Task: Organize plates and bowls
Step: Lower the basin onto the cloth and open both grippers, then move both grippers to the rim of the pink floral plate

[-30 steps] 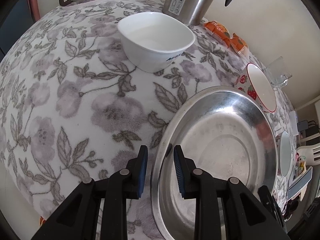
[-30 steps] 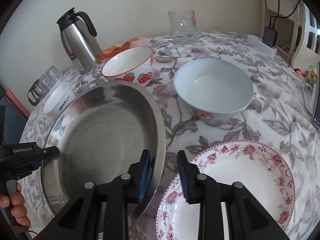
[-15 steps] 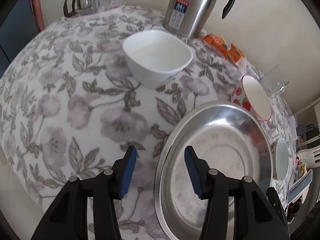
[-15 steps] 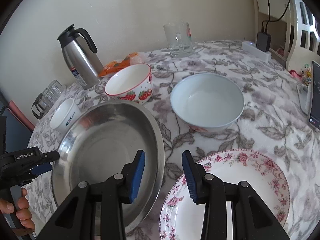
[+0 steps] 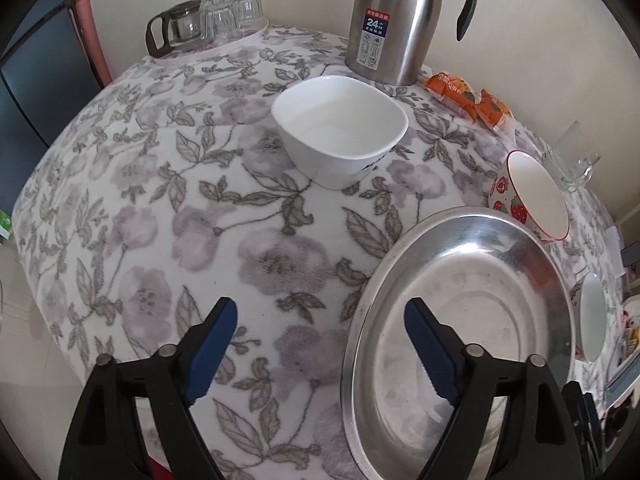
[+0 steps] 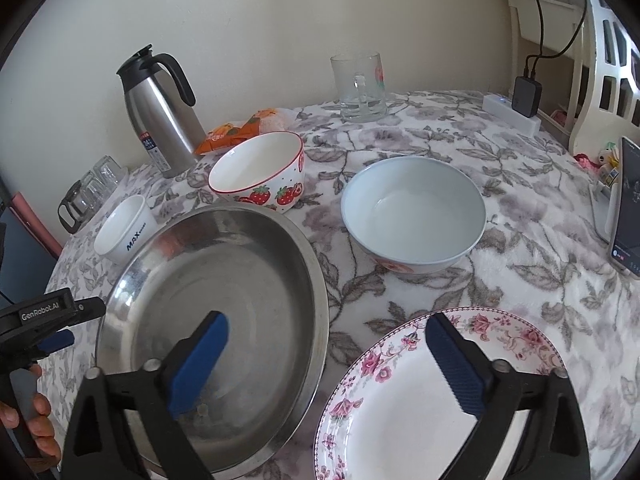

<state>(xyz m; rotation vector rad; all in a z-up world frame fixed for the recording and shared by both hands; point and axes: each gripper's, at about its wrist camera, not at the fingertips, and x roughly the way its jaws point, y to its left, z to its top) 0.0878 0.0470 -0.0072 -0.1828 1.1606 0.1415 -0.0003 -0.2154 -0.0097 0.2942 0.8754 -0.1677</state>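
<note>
White bowl "MAX", flask label "24", left tool "GenRobot.AI"

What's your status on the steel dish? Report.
Both claws, left and right, just opened, empty. Steel dish flat on tablecloth, released. Floral plate alongside, nothing blocking.

Both views are fisheye, each mounted just behind its own tool and looking forward along the two fingers, angled steeply down at the cloth-covered surface from close above. The left wrist view sits over the near left edge, with the left tool at its bottom, facing the back wall. The right wrist view sits further right, with the right tool at its bottom, and takes in more of the far side. Both views share the steel pan, the strawberry bowl, the small white bowl and the steel flask.
</note>
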